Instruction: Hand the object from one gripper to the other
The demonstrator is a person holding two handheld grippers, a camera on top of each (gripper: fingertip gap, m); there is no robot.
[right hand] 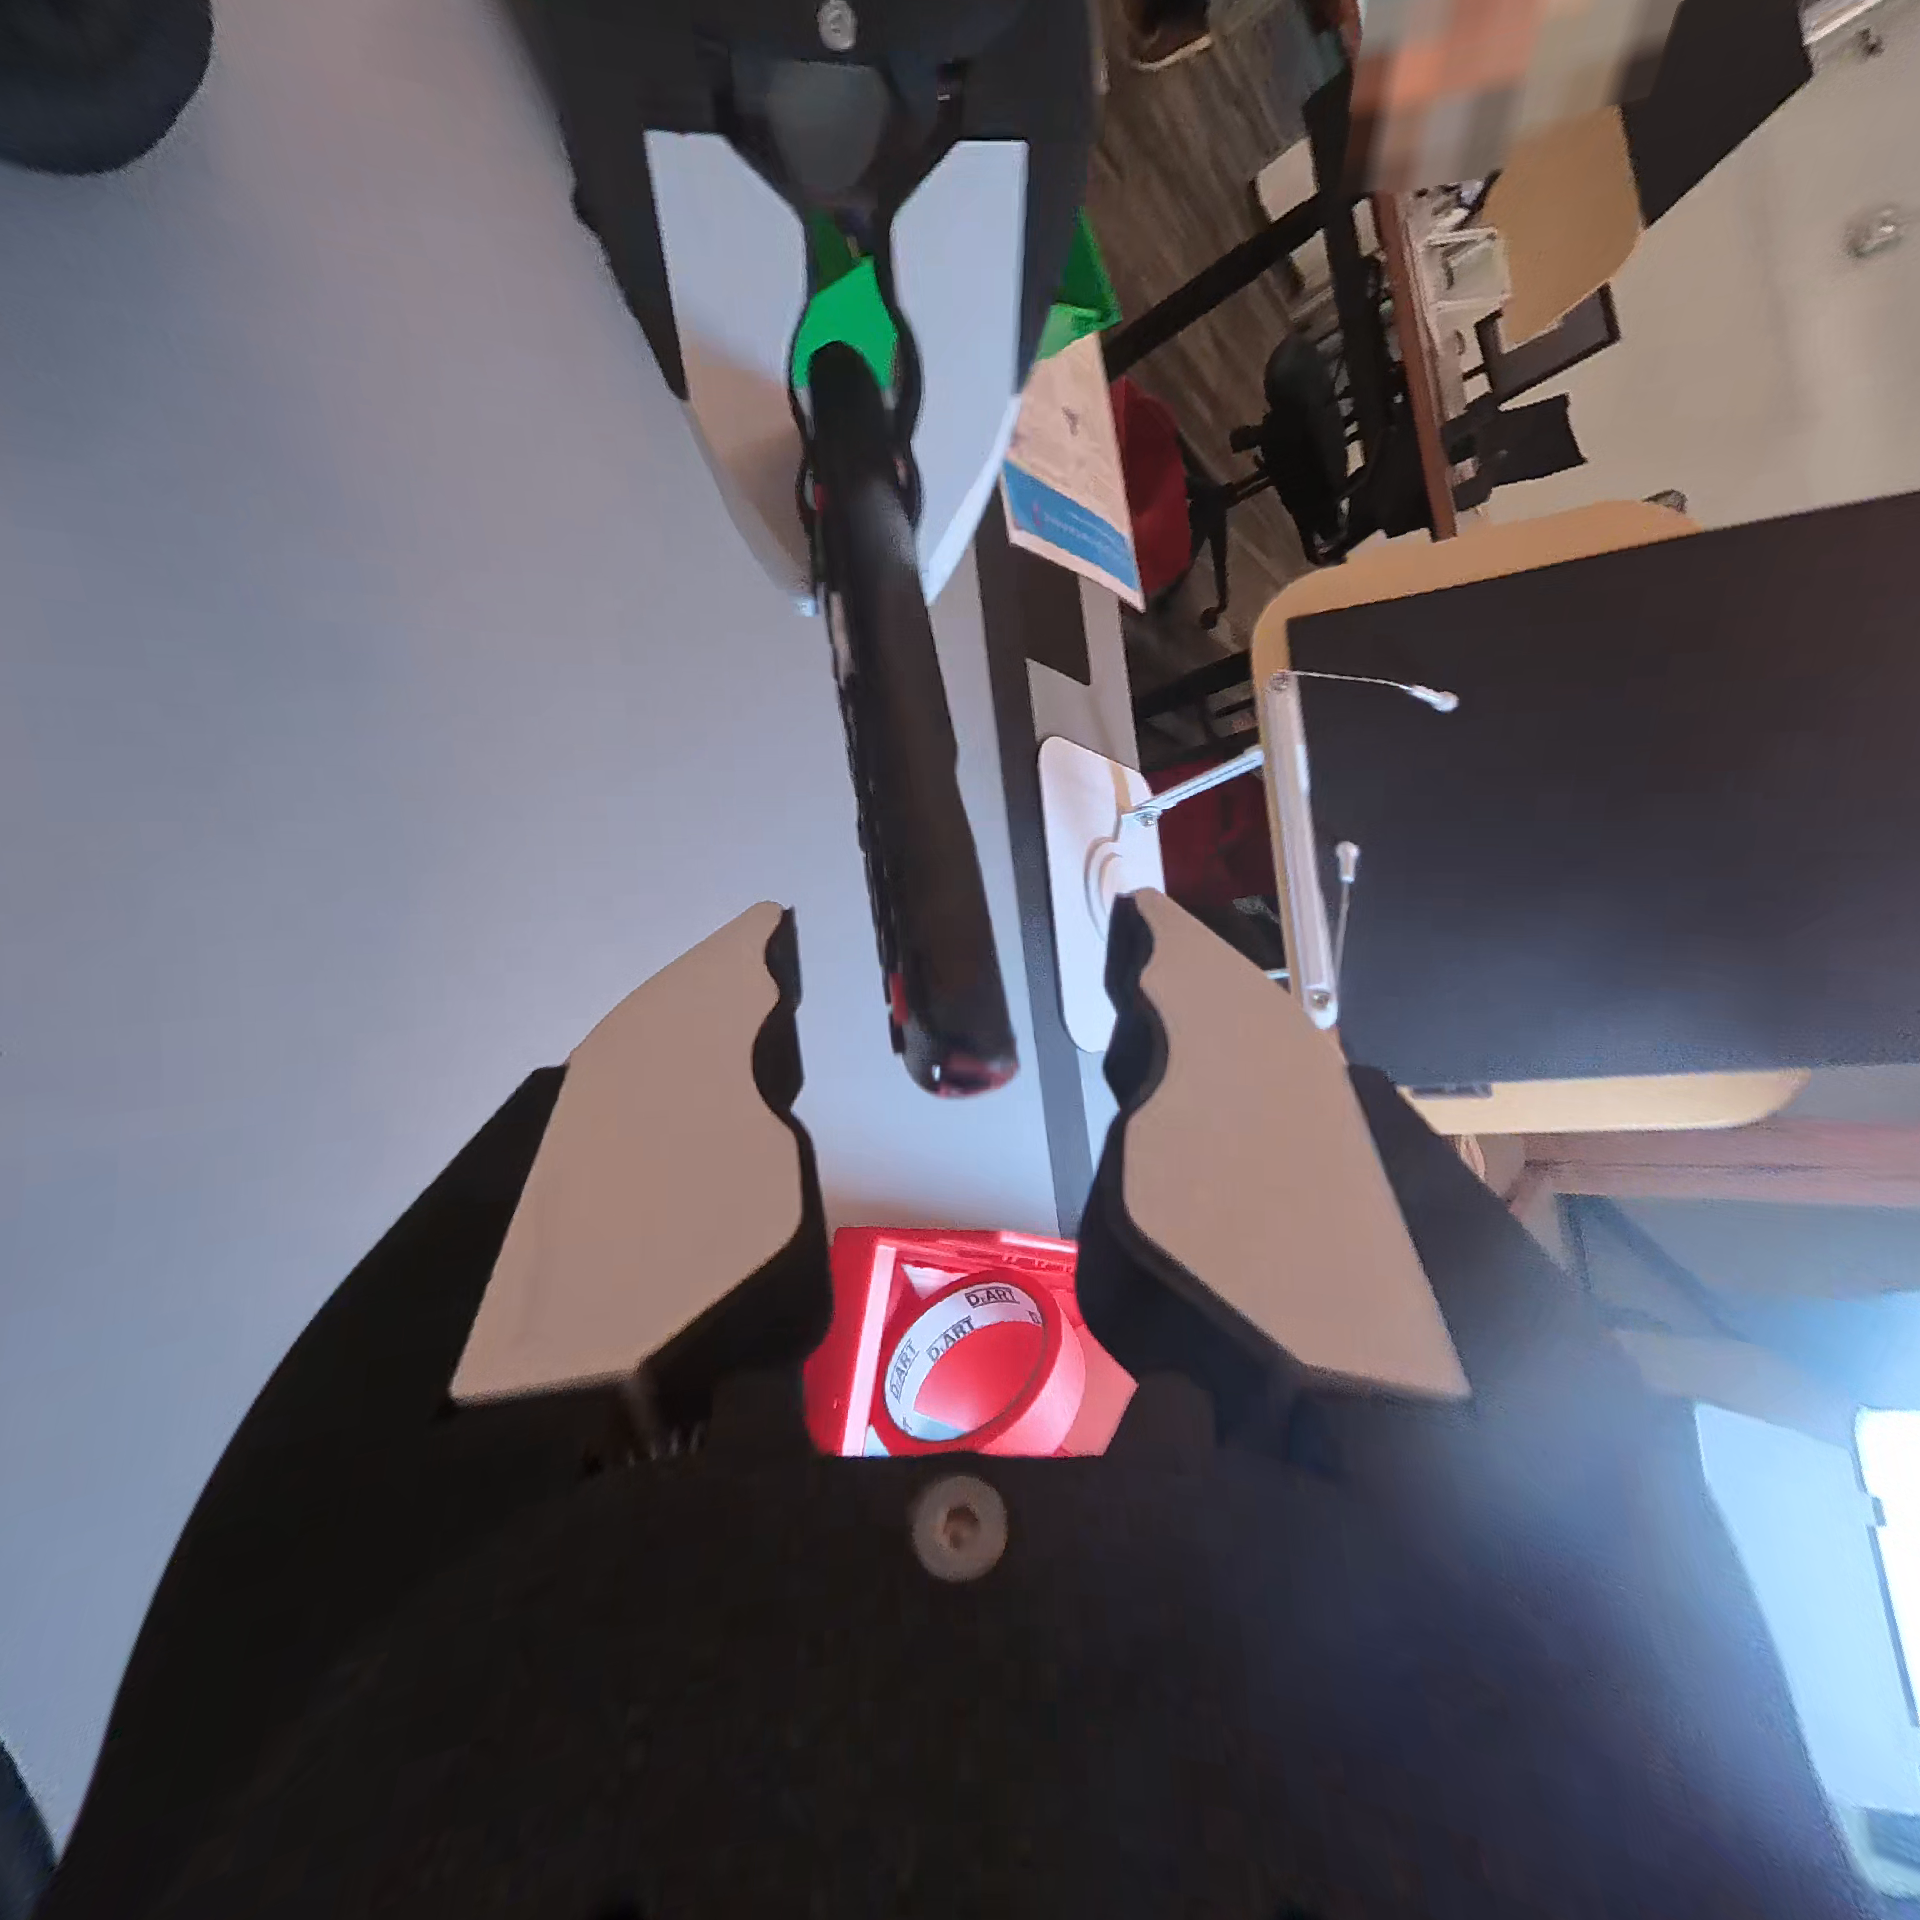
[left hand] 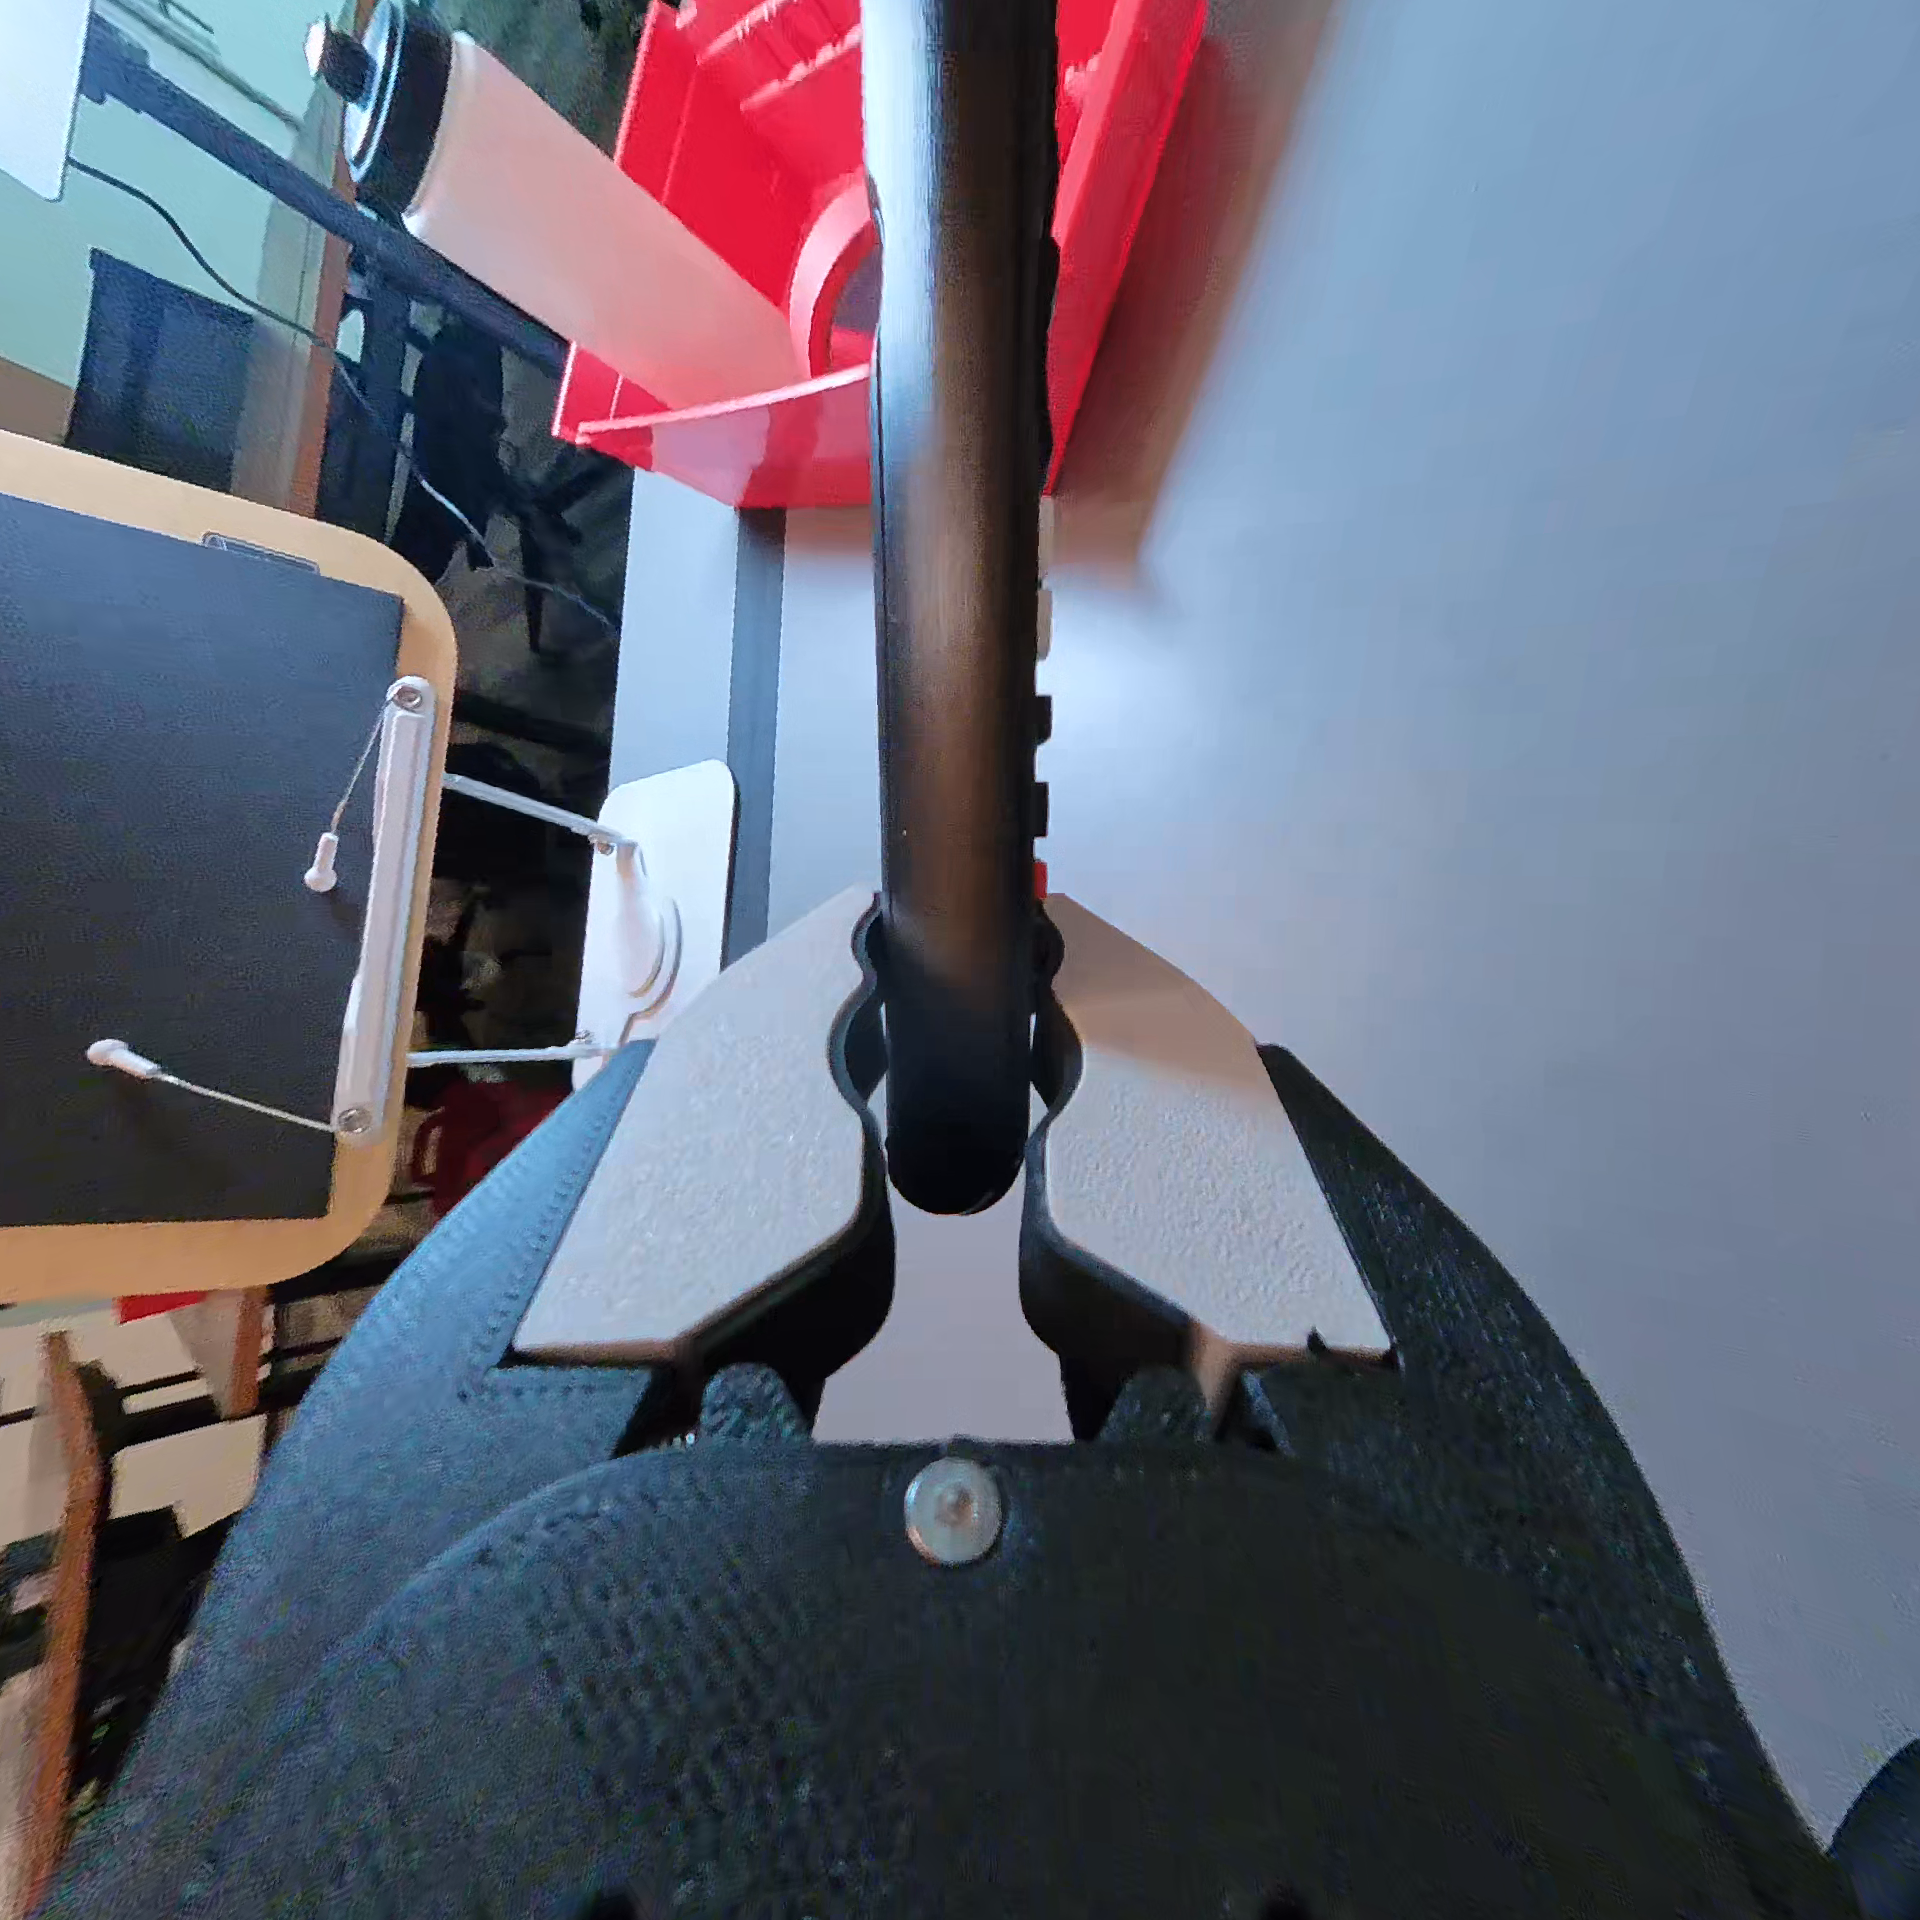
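A long black remote-like object [left hand: 961, 644] with buttons along one edge is clamped at its near end in my left gripper [left hand: 956, 935], which is shut on it. In the right wrist view the same object [right hand: 904, 748] points toward me, held at its far end by the left gripper [right hand: 857, 436]. My right gripper [right hand: 951, 935] is open and empty. The object's free end [right hand: 961, 1065] lies between its fingertips, touching neither finger.
A red bin [left hand: 727, 260] with a roll of red tape [right hand: 977, 1371] sits on the grey table [left hand: 1507, 727]. A green bin [right hand: 847, 312] is behind the left gripper. A white bottle [left hand: 582, 239], a black-and-wood chair [right hand: 1600, 810] and a white stand [right hand: 1086, 883] lie past the table edge. My right fingertips sit around 12 centimeters from my left ones.
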